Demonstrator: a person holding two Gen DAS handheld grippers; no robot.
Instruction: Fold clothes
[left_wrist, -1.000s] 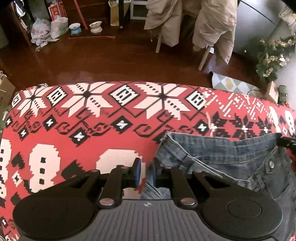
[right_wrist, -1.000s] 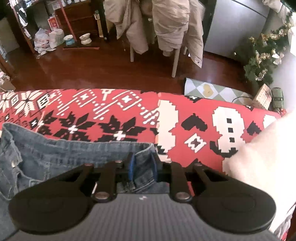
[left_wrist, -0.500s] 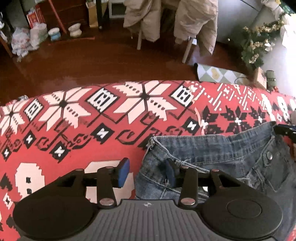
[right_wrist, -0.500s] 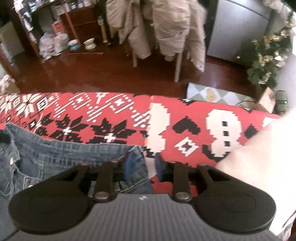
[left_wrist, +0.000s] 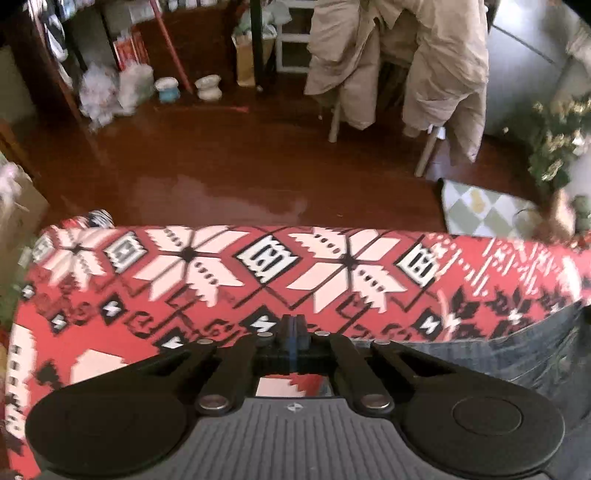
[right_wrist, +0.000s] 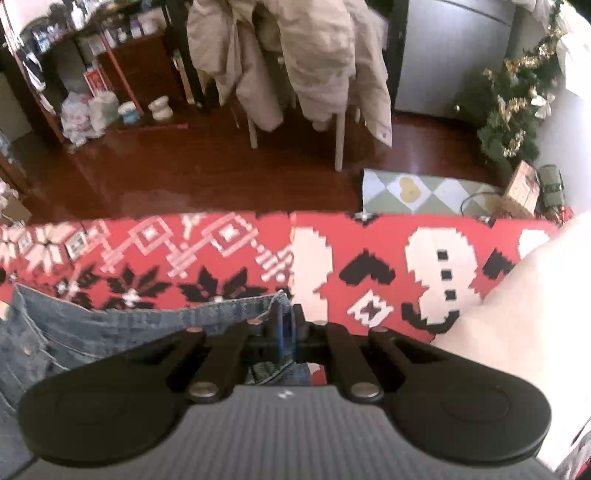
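Left tongs (left_wrist: 293, 332) are closed on nothing visible; right tongs (right_wrist: 286, 325) pinch the waistband corner of blue denim jeans (right_wrist: 110, 332), lying near on the red patterned table (right_wrist: 369, 240).

A red, white and black patterned blanket (left_wrist: 229, 280) covers the surface, with jeans (right_wrist: 110, 328) lying on it and a white cloth (right_wrist: 524, 317) at its right end.
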